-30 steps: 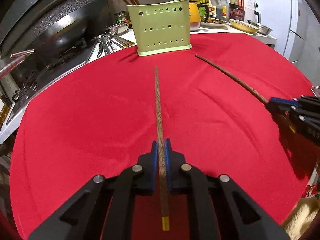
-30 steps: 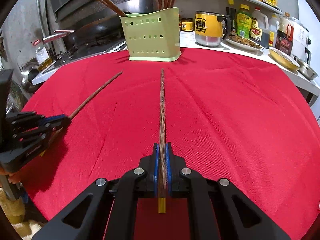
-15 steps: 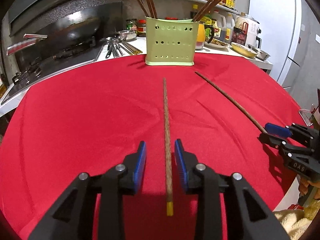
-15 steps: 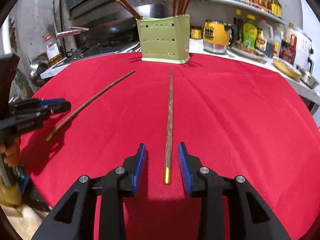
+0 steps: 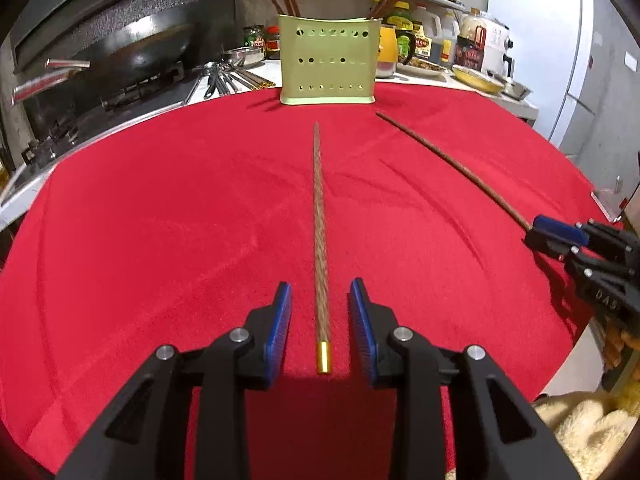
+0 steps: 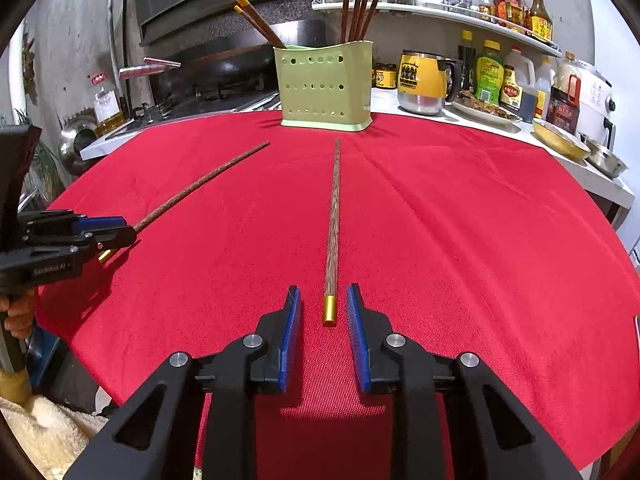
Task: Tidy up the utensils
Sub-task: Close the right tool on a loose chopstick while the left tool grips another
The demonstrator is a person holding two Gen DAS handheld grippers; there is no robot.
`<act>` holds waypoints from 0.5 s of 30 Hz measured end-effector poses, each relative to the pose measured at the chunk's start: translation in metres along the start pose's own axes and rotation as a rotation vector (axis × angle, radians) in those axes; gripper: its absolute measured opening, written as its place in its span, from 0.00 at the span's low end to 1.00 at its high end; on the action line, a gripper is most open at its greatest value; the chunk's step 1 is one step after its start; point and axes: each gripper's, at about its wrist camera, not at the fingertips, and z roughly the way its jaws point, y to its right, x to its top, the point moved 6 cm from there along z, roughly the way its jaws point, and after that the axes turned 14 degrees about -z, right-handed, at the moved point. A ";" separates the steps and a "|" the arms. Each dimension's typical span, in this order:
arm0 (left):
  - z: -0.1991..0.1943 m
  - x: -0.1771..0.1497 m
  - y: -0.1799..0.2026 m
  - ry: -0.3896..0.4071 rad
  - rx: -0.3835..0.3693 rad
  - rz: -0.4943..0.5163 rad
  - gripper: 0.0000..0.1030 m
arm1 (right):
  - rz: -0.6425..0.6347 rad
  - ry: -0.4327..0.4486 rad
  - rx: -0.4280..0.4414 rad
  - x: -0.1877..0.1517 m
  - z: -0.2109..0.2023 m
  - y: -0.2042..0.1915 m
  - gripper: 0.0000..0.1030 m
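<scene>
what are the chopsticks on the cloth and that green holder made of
Chopsticks: probably dark wood, judging by the mottled brown grain, each with a shiny gold, metal-looking cap at the thick end. Green holder: likely plastic, smooth matte pale green with moulded round drain holes. Cloth: woven red fabric, with creases.

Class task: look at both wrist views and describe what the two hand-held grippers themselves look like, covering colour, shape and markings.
Both the left gripper and the right gripper are matte black, angular two-finger frames with triangular cut-outs, silver round bolts and ribbed blue pads. Small pale lettering marks each body's side; it is too small to read.
</scene>
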 end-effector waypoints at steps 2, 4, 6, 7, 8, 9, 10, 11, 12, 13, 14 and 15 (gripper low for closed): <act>0.001 0.000 0.002 0.002 0.012 -0.004 0.29 | 0.002 0.001 0.003 0.000 0.000 -0.001 0.24; 0.001 -0.001 0.005 0.002 0.039 0.016 0.28 | 0.000 0.000 0.000 0.000 -0.001 0.000 0.23; -0.003 -0.005 0.007 -0.005 0.060 0.024 0.28 | -0.008 0.001 -0.003 -0.001 -0.002 -0.001 0.23; -0.004 -0.007 0.007 -0.010 0.062 0.019 0.28 | -0.010 0.003 -0.004 -0.002 -0.003 -0.001 0.23; -0.006 -0.009 0.006 -0.014 0.064 0.009 0.28 | -0.017 0.006 -0.006 -0.003 -0.004 -0.002 0.23; -0.007 -0.010 0.005 -0.014 0.066 0.002 0.28 | -0.019 0.007 -0.008 -0.003 -0.004 -0.002 0.23; -0.008 -0.012 0.004 -0.013 0.068 -0.008 0.28 | -0.016 0.010 -0.007 -0.004 -0.004 -0.001 0.23; -0.009 -0.012 0.003 -0.014 0.071 -0.017 0.28 | -0.010 0.013 -0.005 -0.005 -0.005 -0.001 0.23; -0.010 -0.013 0.002 -0.017 0.075 -0.023 0.28 | -0.010 0.014 -0.004 -0.005 -0.005 0.000 0.23; -0.011 -0.015 0.002 -0.017 0.078 -0.021 0.28 | -0.011 0.015 -0.004 -0.005 -0.004 0.000 0.23; -0.012 -0.016 0.003 -0.016 0.080 -0.017 0.26 | -0.011 0.016 -0.004 -0.005 -0.005 0.000 0.23; -0.013 -0.017 0.003 -0.014 0.083 -0.011 0.25 | -0.012 0.016 -0.004 -0.005 -0.005 0.000 0.23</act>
